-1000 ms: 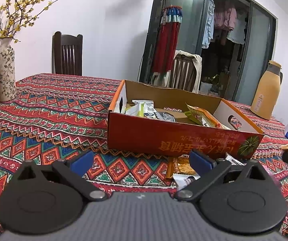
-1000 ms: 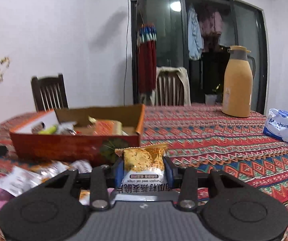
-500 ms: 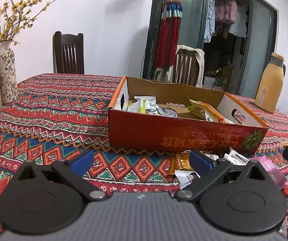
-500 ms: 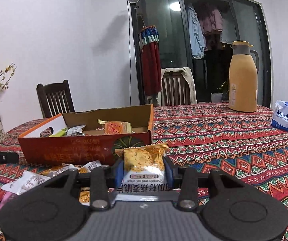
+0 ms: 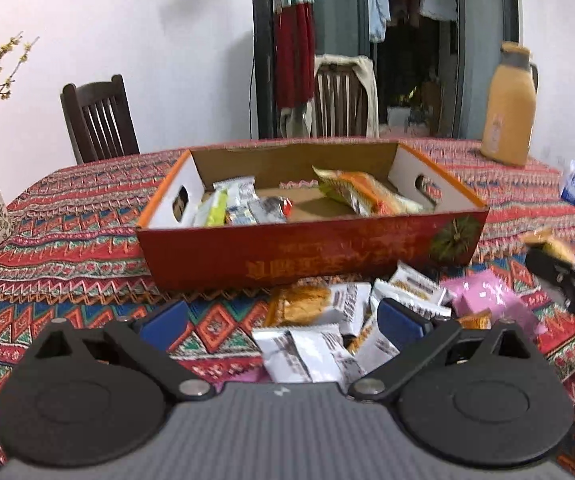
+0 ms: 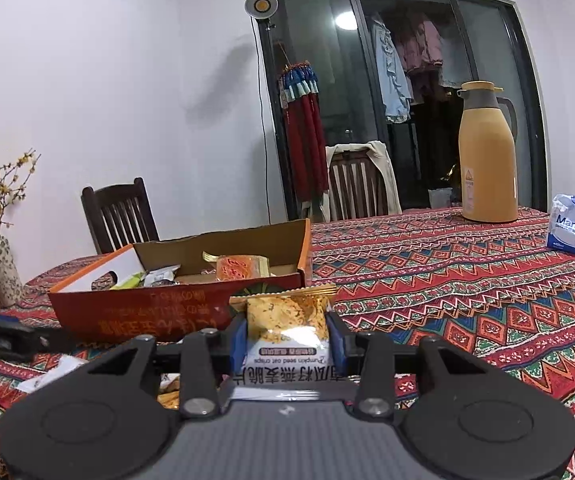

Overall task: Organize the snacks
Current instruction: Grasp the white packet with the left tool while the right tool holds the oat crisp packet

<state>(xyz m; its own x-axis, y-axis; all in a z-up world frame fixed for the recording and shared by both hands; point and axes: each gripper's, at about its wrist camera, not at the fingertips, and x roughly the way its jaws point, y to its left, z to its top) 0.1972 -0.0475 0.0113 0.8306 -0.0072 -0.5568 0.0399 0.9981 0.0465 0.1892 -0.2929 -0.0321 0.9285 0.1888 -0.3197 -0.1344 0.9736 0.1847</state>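
Our left gripper (image 5: 283, 322) has swung over the loose snack packets (image 5: 339, 328) just in front of the box (image 5: 307, 256), jaws wide, empty, so another pickup looks near. Only the right view shows our right gripper (image 6: 286, 338) clamped on the oat crisp packet (image 6: 286, 322), near the box.

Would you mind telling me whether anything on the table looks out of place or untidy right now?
Yes: a heap of snack packets lies loose on the tablecloth in front of the box, overlapping at odd angles, while only a few sit inside it. The right gripper holds one packet. Nothing looks spilled or damaged.
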